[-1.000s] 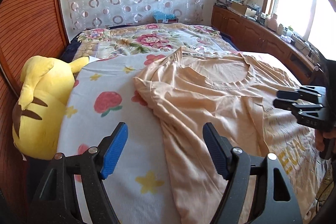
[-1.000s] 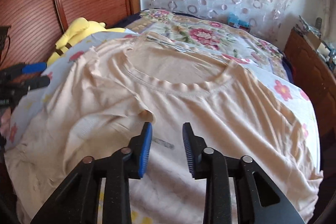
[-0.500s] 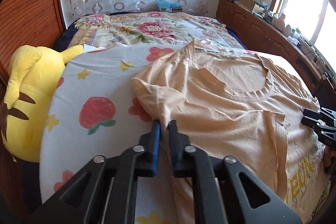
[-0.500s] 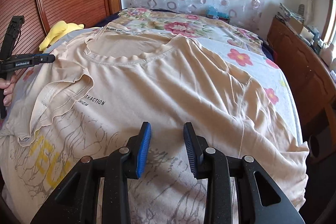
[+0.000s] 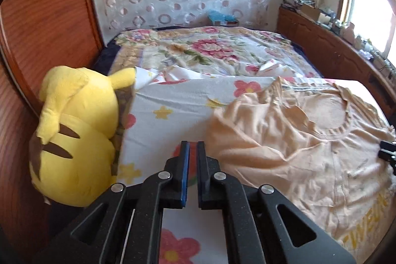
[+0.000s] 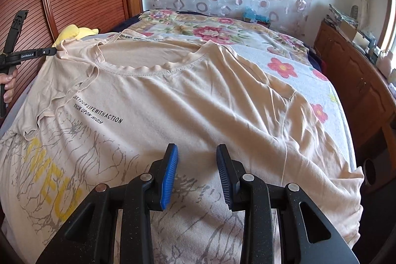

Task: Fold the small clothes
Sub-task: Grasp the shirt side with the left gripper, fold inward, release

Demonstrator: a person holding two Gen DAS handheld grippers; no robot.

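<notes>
A peach T-shirt (image 6: 188, 100) with black text and a yellow and grey print lies face up on the bed; its left sleeve is folded in over the chest. It also shows in the left wrist view (image 5: 297, 155). My left gripper (image 5: 193, 152) is shut and empty, just left of the shirt's bunched shoulder, above the sheet. It shows in the right wrist view (image 6: 53, 51) at the shirt's far left shoulder. My right gripper (image 6: 197, 160) is open and empty, above the shirt's printed front; its tip shows in the left wrist view (image 5: 386, 151).
A yellow plush toy (image 5: 74, 130) lies at the bed's left edge by the wooden headboard (image 5: 49, 16). A floral quilt (image 5: 203, 48) covers the far bed. A wooden cabinet (image 6: 358, 71) with clutter runs along the right side.
My left gripper closed from wide open and moved left, off the shirt's edge. The right gripper drew back from the collar to over the printed front, still open.
</notes>
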